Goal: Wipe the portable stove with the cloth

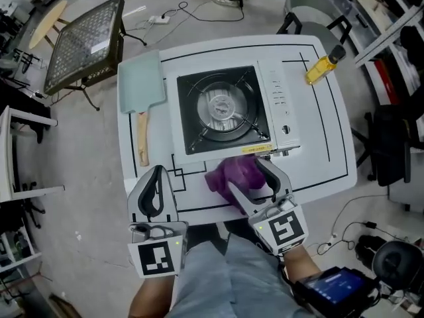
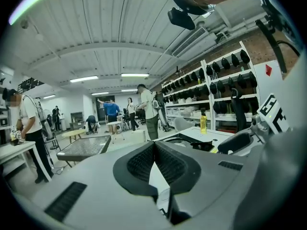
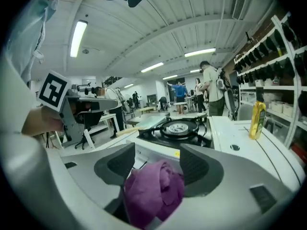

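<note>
While the right gripper is gaping wide around the purple cloth bunched at the front of the portable stove, the left gripper sitting closed and empty, a shallow pinch is risking catching only a loose fold.

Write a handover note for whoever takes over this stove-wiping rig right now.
Left gripper: fingers shut, empty, at the table's near edge.
Right gripper: fingers open around the bunched purple cloth, not gripping it.
The cloth lies on the table against the near side of the portable stove.
Done: nothing shows any wiping yet.
Left: close on the cloth, wipe the stove.
</note>
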The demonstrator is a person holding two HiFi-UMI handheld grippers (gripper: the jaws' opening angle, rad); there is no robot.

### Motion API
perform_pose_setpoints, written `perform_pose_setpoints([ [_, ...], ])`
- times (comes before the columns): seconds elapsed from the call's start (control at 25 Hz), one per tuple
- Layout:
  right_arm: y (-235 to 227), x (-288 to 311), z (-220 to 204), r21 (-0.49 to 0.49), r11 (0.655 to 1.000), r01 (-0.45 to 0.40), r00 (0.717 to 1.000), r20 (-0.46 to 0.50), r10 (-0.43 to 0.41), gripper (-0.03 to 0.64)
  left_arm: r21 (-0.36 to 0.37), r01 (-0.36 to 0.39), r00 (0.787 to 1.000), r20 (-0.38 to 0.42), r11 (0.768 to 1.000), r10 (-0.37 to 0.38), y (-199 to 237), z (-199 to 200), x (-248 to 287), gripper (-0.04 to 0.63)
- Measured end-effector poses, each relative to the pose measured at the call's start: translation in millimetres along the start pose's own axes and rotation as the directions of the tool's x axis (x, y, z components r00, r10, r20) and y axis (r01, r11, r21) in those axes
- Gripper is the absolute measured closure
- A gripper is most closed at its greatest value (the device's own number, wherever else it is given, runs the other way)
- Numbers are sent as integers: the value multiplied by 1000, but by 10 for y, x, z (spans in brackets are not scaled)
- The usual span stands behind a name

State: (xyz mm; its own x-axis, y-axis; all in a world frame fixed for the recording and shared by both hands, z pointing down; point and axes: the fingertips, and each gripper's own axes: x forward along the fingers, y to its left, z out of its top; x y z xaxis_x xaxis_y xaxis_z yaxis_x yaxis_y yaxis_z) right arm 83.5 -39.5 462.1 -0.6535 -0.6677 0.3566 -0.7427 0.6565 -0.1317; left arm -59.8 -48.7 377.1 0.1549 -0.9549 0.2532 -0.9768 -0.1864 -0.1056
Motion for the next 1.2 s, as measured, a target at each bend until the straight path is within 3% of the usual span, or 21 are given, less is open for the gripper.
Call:
perform_pose_setpoints([
  [0.28, -19, 279, -744, -4, 1000, 14, 976, -217, -14, 347, -18, 51, 999, -6, 999, -51, 76, -307, 214, 575],
  [0.56, -48, 474, -1150, 26, 998, 54, 938, -344, -41, 345, -58, 30, 991, -127, 998, -38, 256, -752, 237, 575],
  [0.72, -21, 515, -1182, 25, 998, 60, 935, -353, -47, 350, -67, 23, 990, -134, 997, -31, 336, -804, 236, 575],
  [0.8, 18, 525, -1171, 41, 998, 48, 935, -352, -31, 390, -68, 22, 992, -122, 997, -30, 370, -768, 228, 575],
  [0.84, 37, 529, -1161, 53, 998, 42, 937, -349, -21, 445, -65, 27, 995, -95, 997, -33, 380, -698, 237, 575],
  [0.92, 54, 540, -1130, 72, 997, 35, 941, -339, -8, 494, -60, 40, 999, -28, 997, -41, 389, -518, 266, 575],
  [1.12, 99, 474, -817, 77, 997, 5, 958, -285, 17, 523, -48, 17, 1000, -4, 999, -17, 468, -257, 194, 575],
  [1.2, 162, 411, -579, 87, 996, -14, 969, -244, 35, 525, -34, 15, 998, 58, 999, -13, 497, -15, 164, 575],
])
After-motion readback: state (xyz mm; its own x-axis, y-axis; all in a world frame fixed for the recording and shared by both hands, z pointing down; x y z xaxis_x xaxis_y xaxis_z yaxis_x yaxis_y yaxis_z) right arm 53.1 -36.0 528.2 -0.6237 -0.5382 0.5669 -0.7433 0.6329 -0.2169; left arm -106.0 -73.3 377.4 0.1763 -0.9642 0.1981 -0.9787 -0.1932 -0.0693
